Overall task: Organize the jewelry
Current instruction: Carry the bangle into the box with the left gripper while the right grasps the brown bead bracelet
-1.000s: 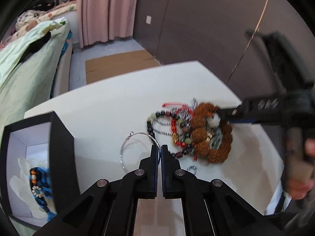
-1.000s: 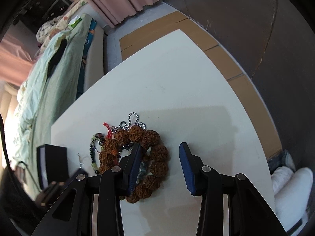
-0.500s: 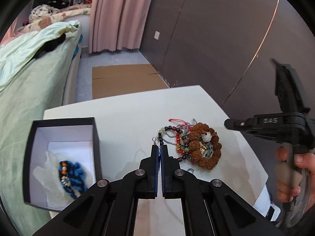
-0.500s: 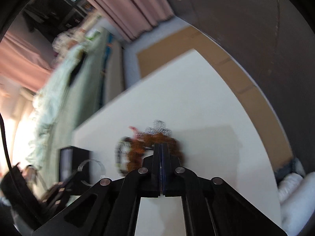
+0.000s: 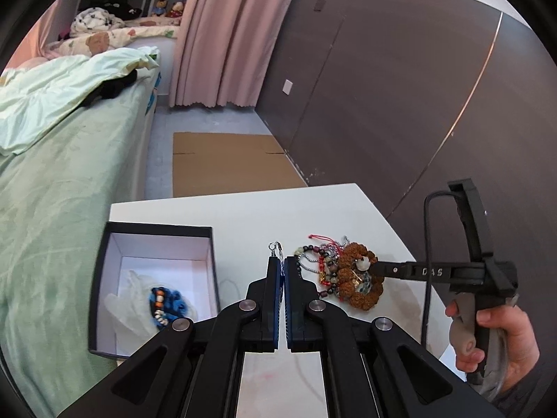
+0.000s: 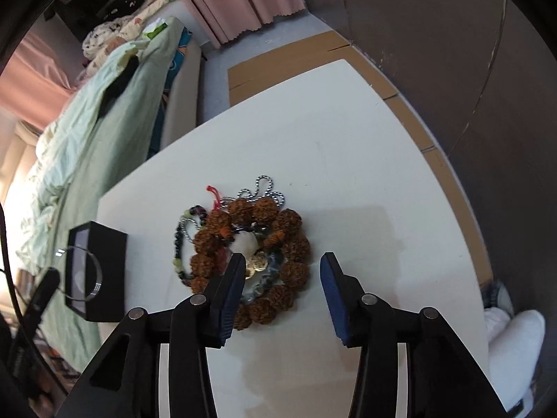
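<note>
My left gripper [image 5: 281, 261] is shut on a thin silver bangle, whose clasp [image 5: 275, 246] pokes up above the fingertips. In the right wrist view the bangle [image 6: 97, 271] hangs in the air beside the black box [image 6: 104, 244]. The box [image 5: 101, 278] has a white inside and holds a blue beaded piece [image 5: 167, 303]. My right gripper [image 6: 282, 257] hovers over the brown seed-bead bracelet [image 6: 292, 240] with its jaws opening. Part of the bracelet lies below the gap, and the pads do not touch it. A dark bead bracelet [image 6: 179, 244] and a silver chain [image 6: 264, 188] lie tangled with it.
The white table [image 6: 348, 160] ends close on the right, near a dark wall [image 5: 383, 104]. A bed with a green cover [image 5: 52, 191] runs along the left. Flat cardboard [image 5: 226, 163] lies on the floor beyond. A hand [image 5: 501, 334] holds the right gripper's handle.
My left gripper has lifted the silver bangle off the table and drawn back, bringing the whole box into view. The right gripper shut over the pile, then opened again.
</note>
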`<state>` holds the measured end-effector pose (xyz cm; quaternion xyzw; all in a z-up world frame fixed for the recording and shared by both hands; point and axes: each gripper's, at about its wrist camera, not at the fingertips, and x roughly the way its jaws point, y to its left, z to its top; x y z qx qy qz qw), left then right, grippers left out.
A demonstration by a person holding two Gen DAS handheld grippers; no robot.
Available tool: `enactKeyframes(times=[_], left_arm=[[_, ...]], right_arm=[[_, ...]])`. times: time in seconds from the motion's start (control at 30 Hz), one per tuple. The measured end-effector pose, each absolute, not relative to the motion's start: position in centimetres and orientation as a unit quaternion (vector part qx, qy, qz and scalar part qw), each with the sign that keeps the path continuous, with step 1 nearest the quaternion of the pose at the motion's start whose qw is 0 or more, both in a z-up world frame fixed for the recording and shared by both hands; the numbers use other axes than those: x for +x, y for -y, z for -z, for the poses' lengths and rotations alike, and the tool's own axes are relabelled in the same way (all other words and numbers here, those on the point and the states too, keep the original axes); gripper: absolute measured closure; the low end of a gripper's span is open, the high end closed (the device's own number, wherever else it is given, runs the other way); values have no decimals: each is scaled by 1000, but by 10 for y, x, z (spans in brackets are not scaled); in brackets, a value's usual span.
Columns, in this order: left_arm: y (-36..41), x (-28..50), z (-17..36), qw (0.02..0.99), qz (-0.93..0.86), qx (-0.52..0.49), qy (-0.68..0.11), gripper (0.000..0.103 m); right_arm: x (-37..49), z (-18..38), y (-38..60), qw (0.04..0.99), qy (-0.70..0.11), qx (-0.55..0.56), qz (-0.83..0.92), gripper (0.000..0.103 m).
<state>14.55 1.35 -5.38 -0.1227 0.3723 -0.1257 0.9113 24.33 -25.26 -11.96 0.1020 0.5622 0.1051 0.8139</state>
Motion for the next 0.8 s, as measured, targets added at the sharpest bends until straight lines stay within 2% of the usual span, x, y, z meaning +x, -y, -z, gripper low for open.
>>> enactKeyframes(times=[0.13, 0.23, 0.33, 0.8], left_arm=[[-19, 145, 51, 912, 123, -126, -370, 102], [-24, 143, 49, 914, 119, -130, -365, 102], [-34, 141, 47, 915, 111, -139, -362, 102], [-74, 135, 44, 913, 82, -172, -360, 101]], right_arm=[[246, 130, 245, 809, -575, 69, -99, 58], [247, 132, 241, 811, -576, 48, -90, 76], [247, 130, 247, 810, -574, 75, -95, 83], [218, 66, 239, 858, -466, 136, -165, 83]])
